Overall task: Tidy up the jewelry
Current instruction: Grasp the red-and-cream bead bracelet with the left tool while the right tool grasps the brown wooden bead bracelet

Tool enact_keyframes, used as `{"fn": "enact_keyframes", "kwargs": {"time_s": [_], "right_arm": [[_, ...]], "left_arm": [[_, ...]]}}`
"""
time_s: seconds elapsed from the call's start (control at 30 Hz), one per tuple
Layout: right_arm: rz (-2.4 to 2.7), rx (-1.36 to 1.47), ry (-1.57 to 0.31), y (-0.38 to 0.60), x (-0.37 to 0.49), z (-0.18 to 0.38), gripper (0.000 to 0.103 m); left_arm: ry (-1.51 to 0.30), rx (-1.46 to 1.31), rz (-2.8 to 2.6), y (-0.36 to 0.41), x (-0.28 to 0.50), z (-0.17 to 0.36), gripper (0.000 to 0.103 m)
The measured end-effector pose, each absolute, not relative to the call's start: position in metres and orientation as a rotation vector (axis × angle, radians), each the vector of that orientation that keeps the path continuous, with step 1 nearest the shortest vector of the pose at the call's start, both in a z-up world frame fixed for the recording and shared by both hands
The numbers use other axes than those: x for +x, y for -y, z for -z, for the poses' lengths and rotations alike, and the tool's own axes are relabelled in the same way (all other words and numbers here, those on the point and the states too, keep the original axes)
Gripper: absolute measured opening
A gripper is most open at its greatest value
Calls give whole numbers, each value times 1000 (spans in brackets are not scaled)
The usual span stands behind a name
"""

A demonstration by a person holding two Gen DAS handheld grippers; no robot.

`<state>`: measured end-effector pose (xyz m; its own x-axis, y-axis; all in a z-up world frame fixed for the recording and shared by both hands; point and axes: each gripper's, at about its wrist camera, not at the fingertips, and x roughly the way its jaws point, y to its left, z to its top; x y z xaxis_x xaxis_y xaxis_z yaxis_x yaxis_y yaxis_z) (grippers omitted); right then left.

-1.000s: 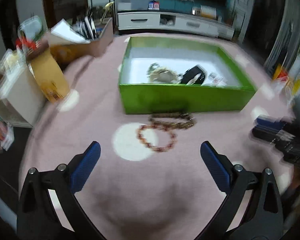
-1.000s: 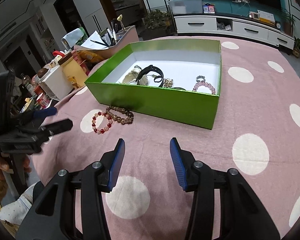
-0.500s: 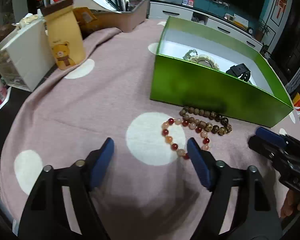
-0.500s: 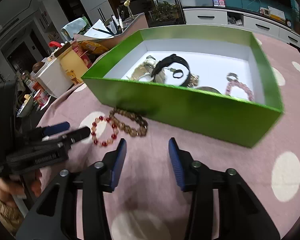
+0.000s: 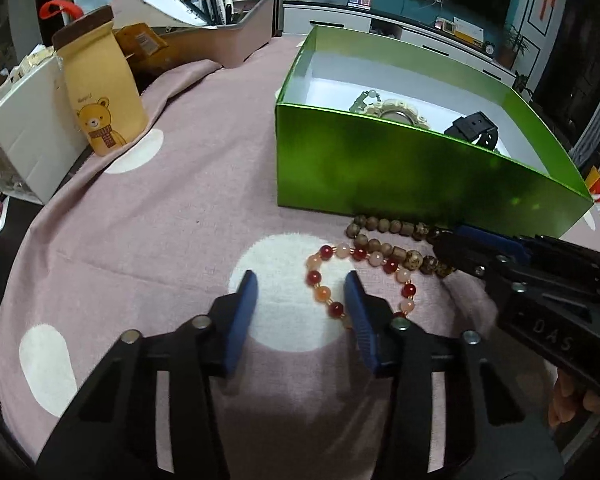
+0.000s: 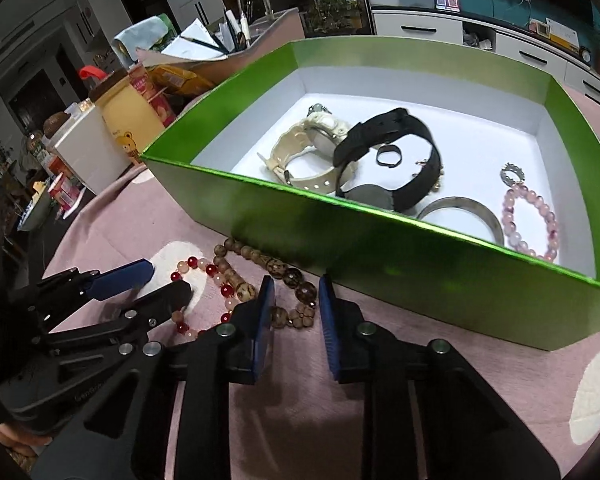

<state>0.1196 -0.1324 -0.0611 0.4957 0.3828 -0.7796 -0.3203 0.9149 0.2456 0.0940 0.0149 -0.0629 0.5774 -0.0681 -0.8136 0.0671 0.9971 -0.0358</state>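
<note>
**Two grippers closing over the bracelets in front of the green box**

In the lower middle of the left wrist view, the left gripper (image 5: pixel 300 284) is closing its jaws around the near side of the red and pink bead bracelet (image 5: pixel 320 278), which is lying on the pink dotted tablecloth (image 5: pixel 160 216); the blue pads are not yet pressing on the beads. At lower centre of the right wrist view, the right gripper (image 6: pixel 296 290) is also closing, with the end of the brown bead bracelet (image 6: pixel 284 276) sitting between its pads, apparently still unpinched. Both bracelets are lying just in front of the green box (image 6: pixel 380 248), which is filling the upper right of that frame and holding a black watch (image 6: pixel 384 132), a cream watch (image 6: pixel 300 148), a metal bangle (image 6: pixel 460 210) and a pale pink bead bracelet (image 6: pixel 536 216).
</note>
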Motion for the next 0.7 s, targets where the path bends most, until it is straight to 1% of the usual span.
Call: {"fn": "enact_keyframes", "kwargs": {"time_s": [0.1, 0.17, 0.2, 0.23, 0.27, 0.33, 0.7], "right_arm": [[-413, 15, -961, 124, 119, 61, 20], [-407, 1, -963, 123, 121, 62, 15], [-400, -7, -963, 122, 121, 62, 11], [-396, -16, -962, 122, 121, 63, 11], [-397, -18, -961, 122, 120, 63, 11], [-392, -26, -954, 124, 116, 63, 11], [-382, 70, -877, 162, 86, 34, 11]], "left_arm": [[-941, 44, 91, -10, 91, 64, 36], [-939, 55, 109, -6, 91, 64, 27], [-937, 62, 117, -5, 90, 64, 24], [-935, 70, 129, -2, 90, 64, 17], [-933, 77, 138, 0, 88, 64, 12], [-932, 75, 153, 2, 87, 64, 8], [-923, -87, 202, -19, 82, 59, 7]]}}
